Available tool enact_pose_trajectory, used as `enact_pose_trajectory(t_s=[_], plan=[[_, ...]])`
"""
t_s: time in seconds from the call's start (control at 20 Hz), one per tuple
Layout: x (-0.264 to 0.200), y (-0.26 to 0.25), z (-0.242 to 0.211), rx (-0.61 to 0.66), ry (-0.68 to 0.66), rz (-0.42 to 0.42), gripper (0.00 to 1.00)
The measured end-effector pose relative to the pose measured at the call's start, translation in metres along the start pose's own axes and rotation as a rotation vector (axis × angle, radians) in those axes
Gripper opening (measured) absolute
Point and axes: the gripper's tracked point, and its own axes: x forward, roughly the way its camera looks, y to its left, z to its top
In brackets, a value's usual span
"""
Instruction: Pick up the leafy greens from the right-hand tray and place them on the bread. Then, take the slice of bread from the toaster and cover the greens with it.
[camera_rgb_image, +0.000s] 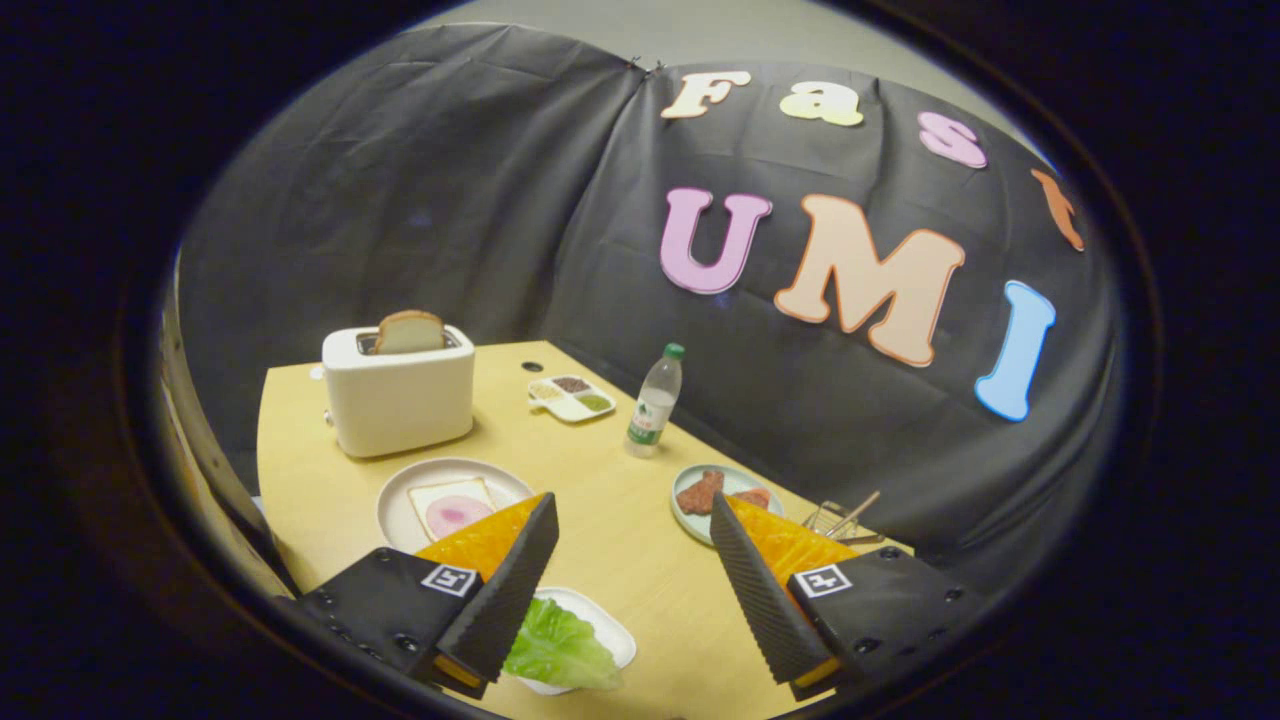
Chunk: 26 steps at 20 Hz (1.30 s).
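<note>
**Lining up on the lettuce before the first pick**

Gripper view: my gripper (632, 575) hangs above the table (620, 540) with its fingers spread wide and nothing between them. The leafy greens (558, 650) lie in a small white tray (612, 628) just below, close against the inner side of my left finger (510, 590), so I judge the pick has not yet begun.

Taking the toaster (398, 395) as my mark: the slice of bread (408, 331) stands upright in its slot. Just nearer to me than the toaster sits a white plate (448, 500) carrying the bread (452, 508) with a pink round on it. To the toaster's right stand a sectioned dish (571, 396) and a bottle (654, 402); further right and nearer me, a plate of meat (722, 497).

To do this well, I should shift left until the leaf sits centred between my fingers, come down low, and close on a thick fold rather than the thin edge, without catching the tray rim.
</note>
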Motion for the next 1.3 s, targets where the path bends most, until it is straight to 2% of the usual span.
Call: enact_pose_trajectory(t_s=[0.6, 0.9, 1.3], plan=[[0.018, 0.026, -0.099, -0.041, 0.252, 0.201, 0.99], [0.021, 0.033, -0.131, -0.043, 0.33, 0.261, 0.99], [0.019, 0.055, -0.189, 0.009, 0.503, 0.326, 0.99]])
